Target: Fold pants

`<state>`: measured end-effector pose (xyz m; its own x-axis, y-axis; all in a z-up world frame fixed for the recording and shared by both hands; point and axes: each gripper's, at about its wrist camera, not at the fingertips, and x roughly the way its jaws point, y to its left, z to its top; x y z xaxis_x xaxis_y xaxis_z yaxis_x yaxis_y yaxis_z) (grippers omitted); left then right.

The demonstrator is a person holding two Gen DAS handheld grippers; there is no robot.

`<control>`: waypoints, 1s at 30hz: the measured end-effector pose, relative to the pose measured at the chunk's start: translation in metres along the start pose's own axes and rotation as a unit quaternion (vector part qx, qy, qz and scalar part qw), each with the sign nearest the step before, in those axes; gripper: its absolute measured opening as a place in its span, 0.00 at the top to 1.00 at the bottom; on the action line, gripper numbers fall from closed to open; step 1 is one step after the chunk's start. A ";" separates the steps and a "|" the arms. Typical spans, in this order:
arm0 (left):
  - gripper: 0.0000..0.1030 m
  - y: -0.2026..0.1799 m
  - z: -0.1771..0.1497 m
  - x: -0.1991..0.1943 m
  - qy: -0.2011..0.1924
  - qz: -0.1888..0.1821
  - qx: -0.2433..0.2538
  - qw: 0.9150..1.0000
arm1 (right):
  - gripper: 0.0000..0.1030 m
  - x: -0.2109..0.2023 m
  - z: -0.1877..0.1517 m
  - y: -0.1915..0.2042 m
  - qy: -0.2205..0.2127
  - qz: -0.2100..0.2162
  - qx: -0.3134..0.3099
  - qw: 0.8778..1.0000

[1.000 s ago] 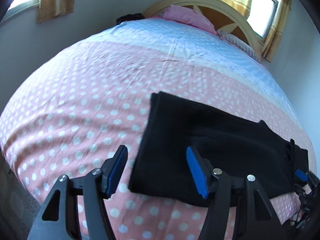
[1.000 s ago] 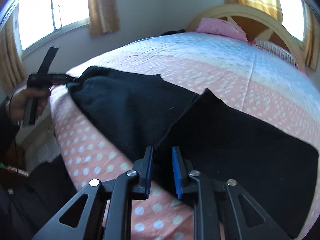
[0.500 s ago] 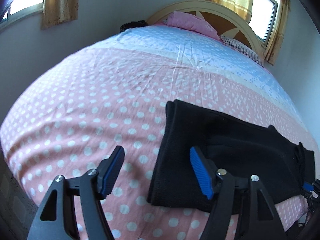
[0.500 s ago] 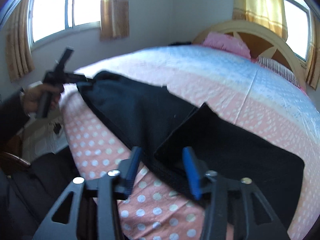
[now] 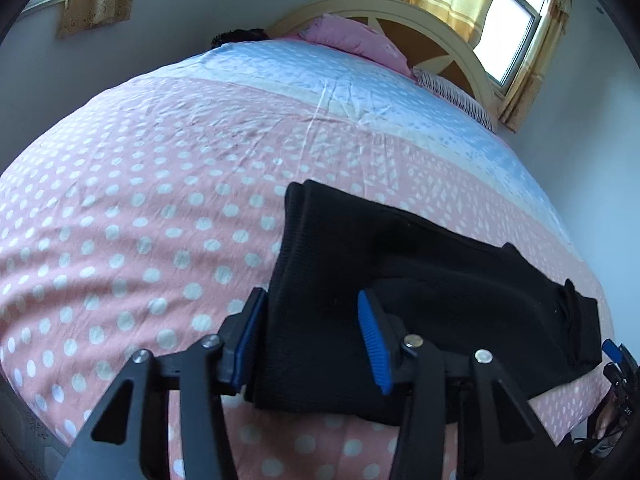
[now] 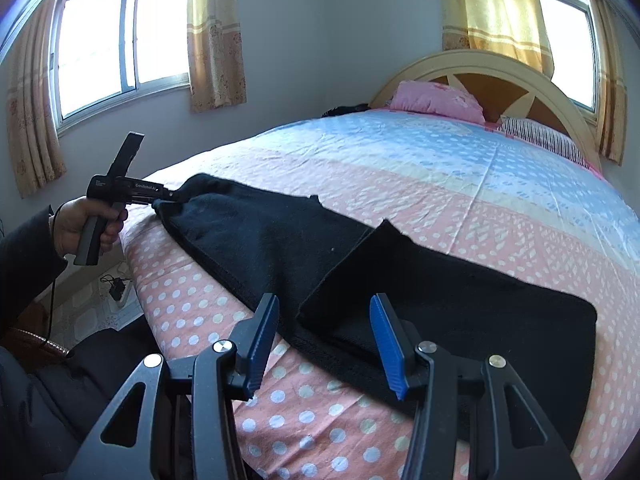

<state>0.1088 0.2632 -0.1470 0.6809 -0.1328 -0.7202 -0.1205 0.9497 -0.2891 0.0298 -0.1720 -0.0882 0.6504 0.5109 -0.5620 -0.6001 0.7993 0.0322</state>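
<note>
Black pants (image 5: 420, 280) lie flat along the near edge of a pink polka-dot bed (image 5: 140, 220), partly folded with one layer over another. My left gripper (image 5: 312, 336) is open, its jaws straddling the near corner of the pants' left end. In the right wrist view the pants (image 6: 360, 264) stretch from left to right, and my right gripper (image 6: 324, 340) is open over the folded flap's corner, holding nothing. The left gripper also shows there at the far left (image 6: 160, 196), at the pants' end, held by a hand.
A headboard (image 6: 500, 76) with a pink pillow (image 6: 436, 98) and a striped pillow (image 6: 540, 136) stands at the bed's far end. Curtained windows (image 6: 120, 40) line the walls. A cable and plug (image 6: 116, 288) lie on the floor left of the bed.
My right gripper has opened, let go of the pants' fold and pulled back. My left gripper has moved right and closer, so its open jaws now straddle the pants' end.
</note>
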 end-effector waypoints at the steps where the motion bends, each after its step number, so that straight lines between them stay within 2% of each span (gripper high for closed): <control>1: 0.53 0.001 0.000 0.000 0.001 -0.003 -0.003 1.000 | 0.52 -0.002 0.001 -0.002 -0.002 -0.004 0.001 1.000; 2: 0.57 0.003 0.000 0.000 0.002 -0.008 -0.006 1.000 | 0.52 -0.004 0.003 -0.005 -0.004 -0.014 0.002 1.000; 3: 0.67 0.006 0.001 -0.001 0.003 -0.016 -0.010 1.000 | 0.52 -0.006 0.004 -0.009 -0.004 -0.024 0.005 1.000; 5: 0.80 0.013 0.000 -0.001 0.010 -0.056 -0.030 0.998 | 0.52 -0.009 0.006 -0.018 -0.001 -0.044 0.013 0.999; 6: 0.80 0.016 0.001 -0.003 0.009 -0.072 -0.044 0.996 | 0.52 -0.011 0.006 -0.023 -0.001 -0.054 0.018 0.998; 10: 0.81 0.007 0.007 -0.015 -0.001 -0.087 -0.045 0.995 | 0.52 -0.025 0.008 -0.047 -0.011 -0.074 0.054 0.996; 14: 0.81 -0.012 0.018 -0.036 -0.014 -0.110 -0.053 0.992 | 0.52 -0.042 0.010 -0.070 -0.017 -0.098 0.088 0.991; 17: 0.81 -0.036 0.024 -0.050 -0.016 -0.144 -0.056 0.988 | 0.52 -0.057 0.008 -0.089 -0.025 -0.117 0.117 0.986; 23: 0.81 -0.110 0.038 -0.073 -0.027 -0.211 -0.017 0.977 | 0.52 -0.079 -0.011 -0.130 -0.031 -0.171 0.180 0.968; 30: 0.81 -0.218 0.053 -0.078 -0.013 -0.276 0.053 0.960 | 0.52 -0.093 -0.031 -0.164 -0.039 -0.198 0.241 0.949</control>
<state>0.1206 0.0816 0.0056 0.6374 -0.6185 -0.4595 0.3365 0.7600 -0.5560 0.0528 -0.3605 -0.0670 0.8240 0.1474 -0.5470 -0.0312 0.9759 0.2160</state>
